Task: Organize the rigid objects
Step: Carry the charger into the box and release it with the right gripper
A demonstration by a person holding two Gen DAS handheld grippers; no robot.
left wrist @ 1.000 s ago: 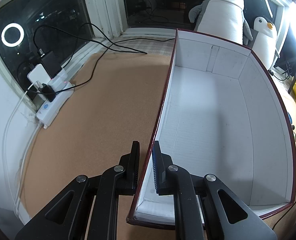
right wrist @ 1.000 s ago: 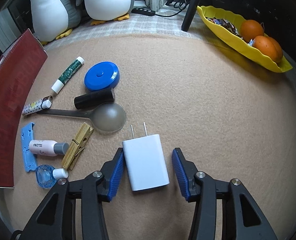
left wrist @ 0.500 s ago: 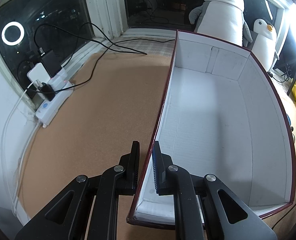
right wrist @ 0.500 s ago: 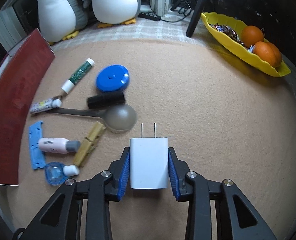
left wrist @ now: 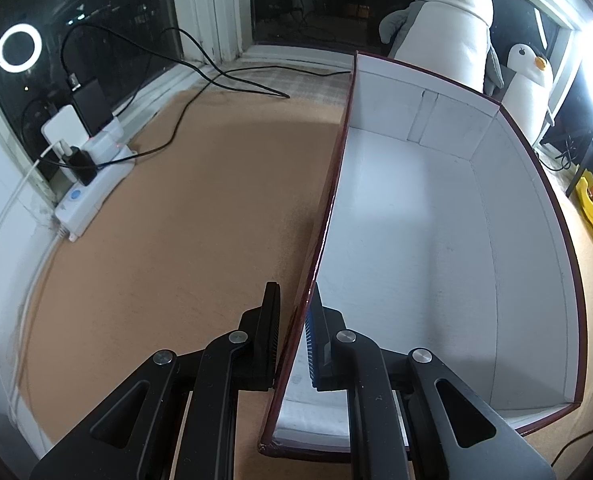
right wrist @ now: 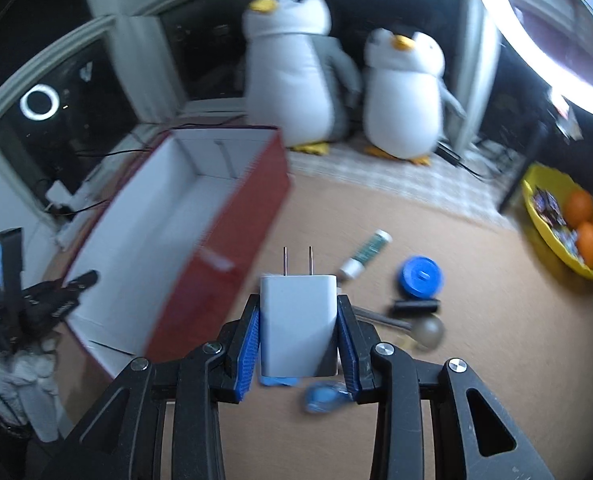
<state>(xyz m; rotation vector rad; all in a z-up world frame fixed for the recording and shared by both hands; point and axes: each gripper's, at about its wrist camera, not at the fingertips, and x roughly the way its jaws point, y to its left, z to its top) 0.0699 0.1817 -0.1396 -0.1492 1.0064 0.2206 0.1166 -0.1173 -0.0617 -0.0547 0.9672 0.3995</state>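
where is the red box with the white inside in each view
Left wrist: the box fills the centre and right; the left tool clamps its near left wall.
Right wrist: the box sits left of centre, beyond the charger held in the right tool.
Shared landmark: the big plush penguin behind the box.

Dim room, ring light (right wrist: 544, 40) glare, motion blur

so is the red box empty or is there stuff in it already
Empty. The left wrist view shows the red box with a bare white floor and walls; the white charger is outside it, gripped in the right claw.
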